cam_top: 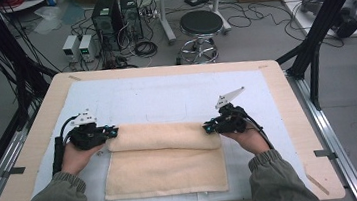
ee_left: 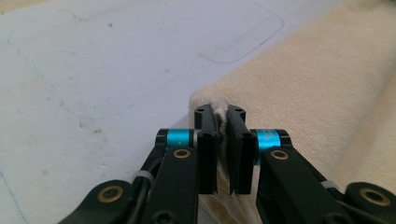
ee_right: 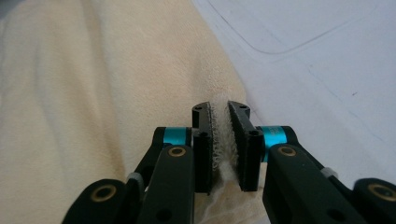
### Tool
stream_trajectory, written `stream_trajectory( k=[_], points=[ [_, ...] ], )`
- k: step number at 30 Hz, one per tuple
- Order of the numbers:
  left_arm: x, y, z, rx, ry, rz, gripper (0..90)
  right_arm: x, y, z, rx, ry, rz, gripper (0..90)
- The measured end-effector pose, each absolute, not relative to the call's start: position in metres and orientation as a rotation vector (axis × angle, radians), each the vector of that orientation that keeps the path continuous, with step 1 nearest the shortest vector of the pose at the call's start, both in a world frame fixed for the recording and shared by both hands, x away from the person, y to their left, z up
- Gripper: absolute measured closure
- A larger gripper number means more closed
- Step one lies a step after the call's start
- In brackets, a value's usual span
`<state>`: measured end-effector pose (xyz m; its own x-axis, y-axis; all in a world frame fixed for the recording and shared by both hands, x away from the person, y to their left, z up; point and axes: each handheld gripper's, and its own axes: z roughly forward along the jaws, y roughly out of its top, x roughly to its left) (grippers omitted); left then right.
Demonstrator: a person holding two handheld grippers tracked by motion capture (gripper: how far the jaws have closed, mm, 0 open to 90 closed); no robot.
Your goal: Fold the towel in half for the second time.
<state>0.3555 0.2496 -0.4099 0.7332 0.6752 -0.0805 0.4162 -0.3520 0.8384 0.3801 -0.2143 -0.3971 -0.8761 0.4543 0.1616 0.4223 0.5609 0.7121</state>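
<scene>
In the high view, a cream towel (cam_top: 165, 162) lies on the pale mat (cam_top: 166, 97) that covers the desk (cam_top: 43, 120), toward the six o'clock edge. Its far part is folded over toward the person, forming a rounded roll across the towel's width. The left hand-held gripper (cam_top: 111, 133) sits at the nine o'clock end of that roll, the right hand-held gripper (cam_top: 209, 126) at the three o'clock end, each held in a hand with a grey-green sleeve. A round stool (cam_top: 201, 25) stands on the floor beyond the desk at twelve o'clock.

In the left gripper view, the left hand-held gripper (ee_left: 223, 122) is clamped on a towel corner (ee_left: 299, 84); a thin ridge of cloth shows between the jaws. The mat (ee_left: 102, 70) spreads toward ten o'clock.

In the right gripper view, the right hand-held gripper (ee_right: 222, 122) is clamped on the towel's edge (ee_right: 93, 93), with fuzzy cloth pinched between the jaws. The mat (ee_right: 327, 60) lies toward two o'clock.
</scene>
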Motion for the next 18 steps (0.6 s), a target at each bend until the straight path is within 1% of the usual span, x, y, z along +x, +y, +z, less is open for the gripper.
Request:
stream_trajectory(
  k=[4, 11, 13, 16, 17, 18],
  points=[
    [0.338, 0.254, -0.397, 1.987, 0.771, 0.375, 84.7, 0.367, -0.217, -0.384, 0.722, 2.72, 1.271, 82.3],
    [0.289, 0.258, -0.377, 1.996, 0.658, 0.515, 85.1, 0.326, -0.221, -0.355, 0.578, 2.663, 1.322, 82.8],
    [0.273, 0.258, -0.377, 1.996, 0.634, 0.51, 85.0, 0.311, -0.221, -0.35, 0.53, 2.651, 1.336, 82.8],
    [0.249, 0.259, -0.383, 2.011, 0.608, 0.465, 84.8, 0.287, -0.224, -0.351, 0.499, 2.669, 1.343, 82.0],
    [0.241, 0.261, -0.386, 2.021, 0.593, 0.454, 84.4, 0.279, -0.225, -0.353, 0.494, 2.687, 1.348, 80.8],
    [0.233, 0.261, -0.389, 2.036, 0.58, 0.438, 83.3, 0.272, -0.226, -0.356, 0.49, 2.699, 1.345, 77.6]
  ],
)
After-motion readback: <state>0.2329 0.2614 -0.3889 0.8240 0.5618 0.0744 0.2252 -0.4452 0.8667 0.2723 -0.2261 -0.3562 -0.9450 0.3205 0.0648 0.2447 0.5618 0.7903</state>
